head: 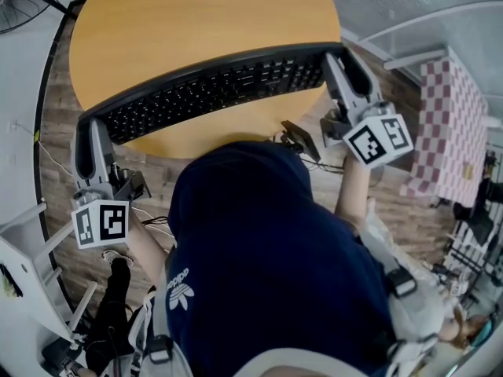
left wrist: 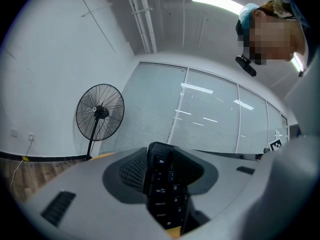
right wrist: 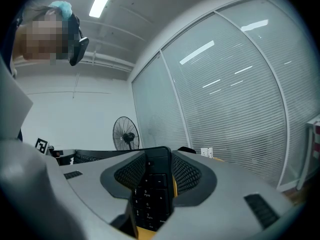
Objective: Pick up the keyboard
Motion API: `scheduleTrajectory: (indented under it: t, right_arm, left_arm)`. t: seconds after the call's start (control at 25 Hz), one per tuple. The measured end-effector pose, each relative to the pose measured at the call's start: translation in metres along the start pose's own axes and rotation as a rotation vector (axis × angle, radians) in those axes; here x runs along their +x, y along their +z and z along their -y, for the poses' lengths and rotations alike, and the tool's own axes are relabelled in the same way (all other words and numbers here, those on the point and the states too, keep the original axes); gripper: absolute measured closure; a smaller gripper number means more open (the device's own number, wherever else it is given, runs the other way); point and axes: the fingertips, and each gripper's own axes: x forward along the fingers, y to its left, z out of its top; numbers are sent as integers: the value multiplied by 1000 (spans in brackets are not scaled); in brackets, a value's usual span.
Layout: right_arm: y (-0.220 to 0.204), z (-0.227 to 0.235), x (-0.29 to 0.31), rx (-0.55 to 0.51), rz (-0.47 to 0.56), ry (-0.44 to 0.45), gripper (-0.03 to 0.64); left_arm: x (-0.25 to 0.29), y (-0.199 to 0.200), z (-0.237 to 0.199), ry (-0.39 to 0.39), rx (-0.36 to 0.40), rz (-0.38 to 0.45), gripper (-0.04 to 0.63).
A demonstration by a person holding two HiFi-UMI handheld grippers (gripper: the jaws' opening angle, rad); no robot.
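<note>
Keyboard spanned the counter's near edge, its ends clamped in the left hand-held gripper and right hand-held gripper; it seemed light, stiff and smooth, best kept level.

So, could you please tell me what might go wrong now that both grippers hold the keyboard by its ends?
The left gripper and right gripper each pinch only a narrow end of the keyboard, so uneven hand motion could twist an end loose and drop it onto the round wooden table. In the left gripper view the jaws close over keys, which may give and weaken the hold.
</note>
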Motion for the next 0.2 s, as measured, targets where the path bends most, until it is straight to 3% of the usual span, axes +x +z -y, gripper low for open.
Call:
scheduleTrajectory:
  t: [0.2]
  right_arm:
    - [0, 1, -2, 6, -3, -3, 471]
  left_arm:
    - [0, -1, 2, 0, 1, -6, 451]
